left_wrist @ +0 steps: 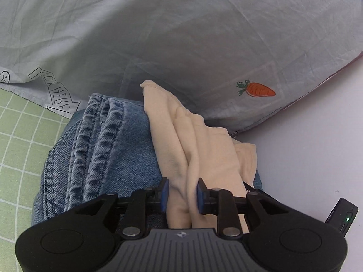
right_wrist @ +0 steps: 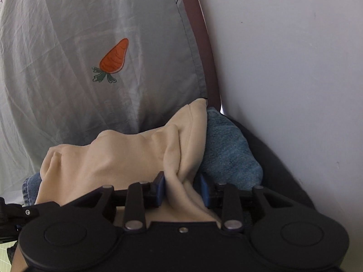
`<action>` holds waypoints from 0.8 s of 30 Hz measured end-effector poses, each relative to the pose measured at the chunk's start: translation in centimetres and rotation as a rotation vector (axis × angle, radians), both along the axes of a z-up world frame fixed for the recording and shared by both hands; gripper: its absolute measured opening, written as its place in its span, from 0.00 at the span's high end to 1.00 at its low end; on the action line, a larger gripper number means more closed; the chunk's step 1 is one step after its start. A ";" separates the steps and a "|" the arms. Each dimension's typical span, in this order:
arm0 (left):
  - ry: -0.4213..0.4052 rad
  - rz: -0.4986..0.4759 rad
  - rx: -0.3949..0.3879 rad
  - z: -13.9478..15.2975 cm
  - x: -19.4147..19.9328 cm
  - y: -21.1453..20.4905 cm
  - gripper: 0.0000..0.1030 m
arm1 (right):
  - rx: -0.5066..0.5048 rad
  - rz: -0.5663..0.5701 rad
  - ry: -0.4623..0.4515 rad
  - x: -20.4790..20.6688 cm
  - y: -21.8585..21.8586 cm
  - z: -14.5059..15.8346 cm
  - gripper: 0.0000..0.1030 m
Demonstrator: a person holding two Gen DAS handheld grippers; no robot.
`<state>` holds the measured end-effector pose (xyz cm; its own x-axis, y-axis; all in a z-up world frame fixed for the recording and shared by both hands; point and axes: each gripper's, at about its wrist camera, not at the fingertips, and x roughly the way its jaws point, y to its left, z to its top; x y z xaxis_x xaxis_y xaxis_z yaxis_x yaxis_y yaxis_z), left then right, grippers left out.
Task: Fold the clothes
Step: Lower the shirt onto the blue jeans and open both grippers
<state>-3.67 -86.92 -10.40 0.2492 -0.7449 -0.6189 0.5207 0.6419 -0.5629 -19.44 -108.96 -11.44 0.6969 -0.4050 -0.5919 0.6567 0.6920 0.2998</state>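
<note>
Both grippers are clamped on the same beige garment: the left gripper (left_wrist: pixel 182 196) pinches a bunched fold between its blue pads, and the right gripper (right_wrist: pixel 181 189) does likewise. The beige garment (left_wrist: pixel 197 140) runs forward from the fingers and lies over folded blue jeans (left_wrist: pixel 102 149) just beneath. Beyond the fingertips spreads a grey sheet with a carrot print (left_wrist: pixel 256 89). Judging by the creases, the jeans look finished, while the beige piece looks crumpled, its fold hardly begun; smoothing and stacking remain.
</note>
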 end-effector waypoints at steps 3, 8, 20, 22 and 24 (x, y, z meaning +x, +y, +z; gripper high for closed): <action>-0.046 -0.030 0.013 1.0 -0.7 0.5 0.59 | -0.051 -0.018 0.045 0.3 0.5 0.8 0.53; -0.310 -0.041 0.047 5.6 -4.4 3.4 0.17 | -0.189 -0.008 0.076 -0.8 3.8 3.8 0.08; -0.380 -0.047 0.013 11.9 -13.8 14.9 0.00 | -0.252 -0.086 0.024 -10.6 16.6 10.1 0.00; -0.363 -0.035 0.027 12.0 -15.3 16.8 0.00 | -0.233 -0.096 0.039 -12.1 18.7 10.3 0.00; -0.379 -0.091 0.065 12.0 -17.0 18.3 0.00 | -0.215 -0.106 0.053 -13.6 20.9 10.5 0.00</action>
<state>-20.65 -68.59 1.63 0.4035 -0.7366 -0.5427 0.7402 0.6115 -0.2796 -33.07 -88.04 -0.95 0.6140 -0.5946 -0.5191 0.7400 0.6624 0.1165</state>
